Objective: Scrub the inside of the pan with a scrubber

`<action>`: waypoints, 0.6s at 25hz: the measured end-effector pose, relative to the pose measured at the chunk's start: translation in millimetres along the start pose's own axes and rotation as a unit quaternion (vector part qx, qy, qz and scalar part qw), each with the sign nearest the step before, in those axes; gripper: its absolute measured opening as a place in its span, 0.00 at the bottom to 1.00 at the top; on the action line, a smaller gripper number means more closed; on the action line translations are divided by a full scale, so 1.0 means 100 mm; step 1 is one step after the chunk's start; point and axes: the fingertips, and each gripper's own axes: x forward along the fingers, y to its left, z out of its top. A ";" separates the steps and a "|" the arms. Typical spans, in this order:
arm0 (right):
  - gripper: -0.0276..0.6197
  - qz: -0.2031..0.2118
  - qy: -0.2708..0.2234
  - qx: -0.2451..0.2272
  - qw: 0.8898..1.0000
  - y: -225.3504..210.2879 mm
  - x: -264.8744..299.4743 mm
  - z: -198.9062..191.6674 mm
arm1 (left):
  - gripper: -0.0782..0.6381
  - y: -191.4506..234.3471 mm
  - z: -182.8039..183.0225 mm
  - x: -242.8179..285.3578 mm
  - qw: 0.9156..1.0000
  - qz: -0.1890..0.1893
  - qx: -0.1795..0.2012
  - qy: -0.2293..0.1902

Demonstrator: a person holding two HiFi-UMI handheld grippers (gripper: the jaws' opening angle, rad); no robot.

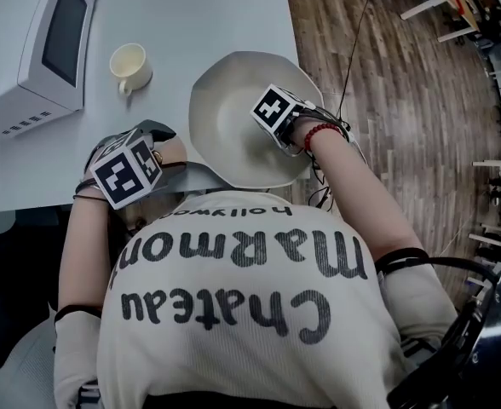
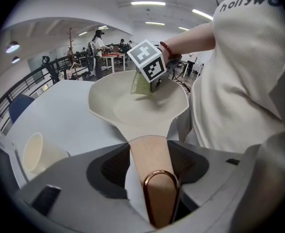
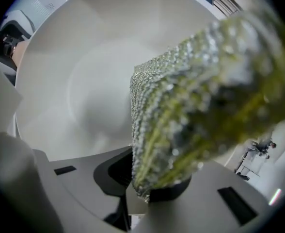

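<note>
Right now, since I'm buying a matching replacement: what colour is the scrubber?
The scrubber is yellow-green with silvery glitter, clearest in the right gripper view.

The left gripper [image 2: 154, 168] clamps the cream round pan [image 2: 128, 108] by its tan handle [image 2: 150, 152]. A green mesh scrubber [image 2: 141, 84] hangs inside the pan.
</note>
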 end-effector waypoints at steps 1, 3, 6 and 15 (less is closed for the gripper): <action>0.13 -0.007 -0.004 -0.002 1.000 -0.03 -0.02 -0.01 | 0.45 0.00 -0.01 -0.01 1.000 0.002 -0.003 0.000; 0.13 -0.027 -0.012 -0.007 1.000 -0.13 -0.08 0.01 | 0.45 0.02 -0.02 -0.03 1.000 0.002 -0.007 -0.003; 0.13 -0.047 -0.025 -0.004 0.999 -0.29 -0.18 0.01 | 0.45 0.02 -0.03 -0.05 1.000 0.000 -0.011 -0.005; 0.13 -0.108 -0.076 0.001 0.991 -0.61 -0.49 0.07 | 0.45 0.02 -0.03 -0.03 1.000 -0.003 -0.009 0.000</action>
